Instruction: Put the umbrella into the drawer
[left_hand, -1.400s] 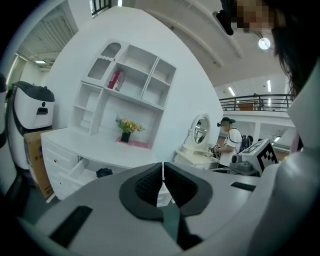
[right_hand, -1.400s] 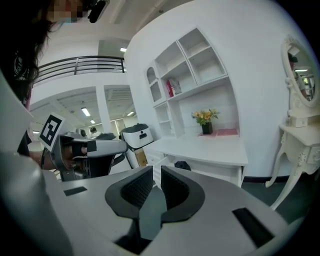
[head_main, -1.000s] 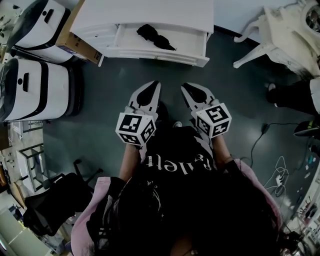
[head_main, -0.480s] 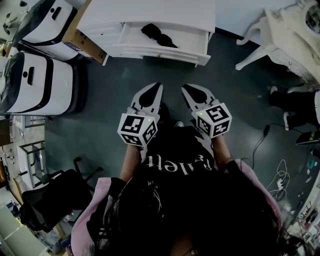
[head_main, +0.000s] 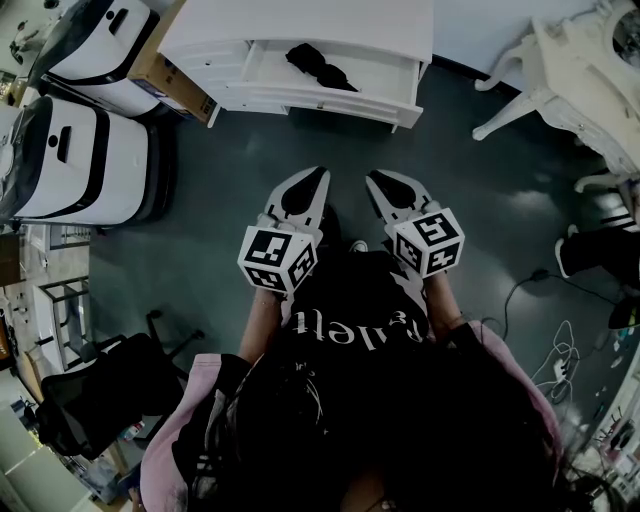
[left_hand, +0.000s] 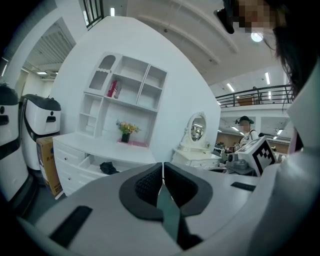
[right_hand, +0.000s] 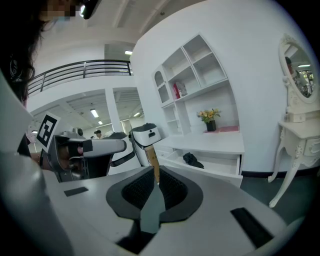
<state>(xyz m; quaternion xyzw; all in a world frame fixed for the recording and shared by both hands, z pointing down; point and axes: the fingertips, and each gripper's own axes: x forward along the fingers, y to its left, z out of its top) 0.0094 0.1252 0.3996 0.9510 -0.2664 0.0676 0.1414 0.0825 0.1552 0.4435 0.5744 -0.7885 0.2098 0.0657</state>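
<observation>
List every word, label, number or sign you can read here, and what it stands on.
"lett": white print on the person's black shirt; the rest is creased, unreadable.
Left hand-held gripper and right hand-held gripper: square marker patterns only, no letters.
Cardboard box: print too small to read.

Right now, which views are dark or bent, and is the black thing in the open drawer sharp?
Head view: dim, curved at the edges, but the umbrella in the drawer is fairly sharp. Left gripper view: bright, the wall strongly bent, black corners. Right gripper view: the same bending.
</observation>
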